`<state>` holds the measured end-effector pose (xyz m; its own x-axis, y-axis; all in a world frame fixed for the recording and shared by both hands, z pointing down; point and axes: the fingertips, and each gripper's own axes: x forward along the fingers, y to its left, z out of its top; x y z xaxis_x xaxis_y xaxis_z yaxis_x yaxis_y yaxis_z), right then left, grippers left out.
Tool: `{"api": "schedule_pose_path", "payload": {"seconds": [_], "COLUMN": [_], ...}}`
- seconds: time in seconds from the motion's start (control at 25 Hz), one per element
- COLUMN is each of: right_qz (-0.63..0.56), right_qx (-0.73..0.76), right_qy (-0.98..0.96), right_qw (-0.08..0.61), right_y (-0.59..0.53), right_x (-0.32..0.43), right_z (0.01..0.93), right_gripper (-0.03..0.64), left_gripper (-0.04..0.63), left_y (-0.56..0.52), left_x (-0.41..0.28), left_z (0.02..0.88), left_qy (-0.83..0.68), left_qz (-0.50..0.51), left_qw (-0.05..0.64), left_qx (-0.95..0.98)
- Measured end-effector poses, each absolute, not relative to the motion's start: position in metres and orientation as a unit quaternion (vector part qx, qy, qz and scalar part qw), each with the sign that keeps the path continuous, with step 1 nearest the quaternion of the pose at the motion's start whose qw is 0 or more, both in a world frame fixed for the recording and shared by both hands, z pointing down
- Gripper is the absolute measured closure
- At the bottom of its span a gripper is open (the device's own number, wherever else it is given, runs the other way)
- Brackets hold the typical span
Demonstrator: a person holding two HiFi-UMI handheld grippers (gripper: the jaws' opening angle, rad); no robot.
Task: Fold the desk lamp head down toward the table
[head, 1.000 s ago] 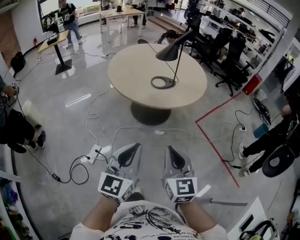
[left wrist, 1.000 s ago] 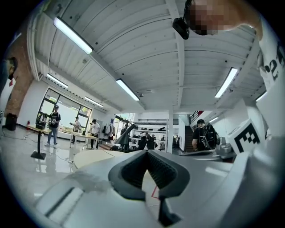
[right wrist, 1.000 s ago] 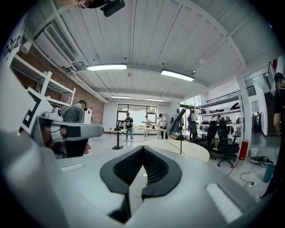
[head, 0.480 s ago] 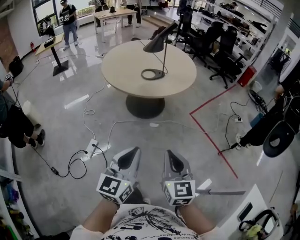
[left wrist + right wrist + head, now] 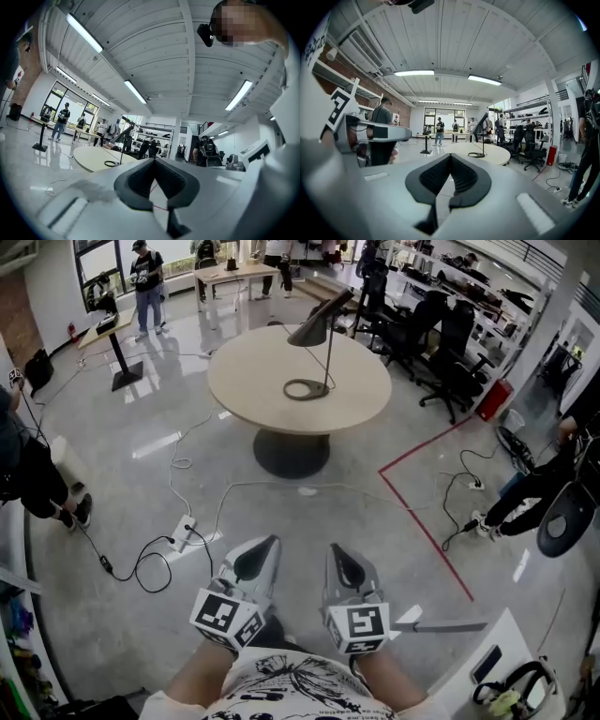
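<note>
A black desk lamp (image 5: pixel 320 326) stands on a round beige table (image 5: pixel 253 381) far ahead of me, its cone head raised and slanted above a ring base (image 5: pixel 305 389). The lamp (image 5: pixel 122 136) also appears small and distant in the left gripper view, and the lamp (image 5: pixel 481 123) is just as small in the right gripper view. My left gripper (image 5: pixel 267 543) and right gripper (image 5: pixel 335 548) hang side by side close to my body over the floor, well short of the table. Both are shut on nothing, their tips meeting.
A power strip (image 5: pixel 184 533) with looping cables lies on the grey floor between me and the table. A red tape line (image 5: pixel 424 526) runs at the right. Office chairs (image 5: pixel 448 345) stand behind the table, and a person (image 5: pixel 33 486) stands at the left.
In the head view the table and lamp have drifted slightly up and to the left. Both grippers keep the same shut pose near my body.
</note>
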<state>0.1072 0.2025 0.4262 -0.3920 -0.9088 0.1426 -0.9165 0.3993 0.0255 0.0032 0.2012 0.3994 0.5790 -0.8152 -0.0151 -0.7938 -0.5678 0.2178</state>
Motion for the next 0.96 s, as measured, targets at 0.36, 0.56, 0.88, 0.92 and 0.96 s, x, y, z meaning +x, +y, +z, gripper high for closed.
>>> {"api": "schedule_pose_path", "payload": {"seconds": [0.36,0.56,0.88,0.92,0.96], "right_qz": [0.029,0.029,0.026,0.027,0.028], "right_qx": [0.535,0.53,0.526,0.526,0.526], "right_qy": [-0.842,-0.845,-0.848,-0.847,-0.847], "right_qw": [0.067,0.068,0.064,0.065,0.065], "right_y": [0.206,0.206,0.209,0.208,0.208], "right_x": [0.116,0.117,0.111,0.112,0.113], "right_z": [0.429,0.439,0.432,0.431,0.43], "right_gripper": [0.609,0.609,0.609,0.609,0.609], "left_gripper": [0.589,0.589,0.589,0.589,0.589], "left_y": [0.208,0.21,0.209,0.208,0.207], "left_x": [0.017,0.02,0.017,0.017,0.018], "left_z": [0.395,0.401,0.403,0.401,0.4], "left_qy": [-0.458,-0.461,-0.461,-0.461,-0.46], "left_qz": [-0.053,-0.051,-0.047,-0.047,-0.047], "left_qw": [0.073,0.071,0.072,0.072,0.072], "left_qx": [0.884,0.883,0.883,0.883,0.884]}}
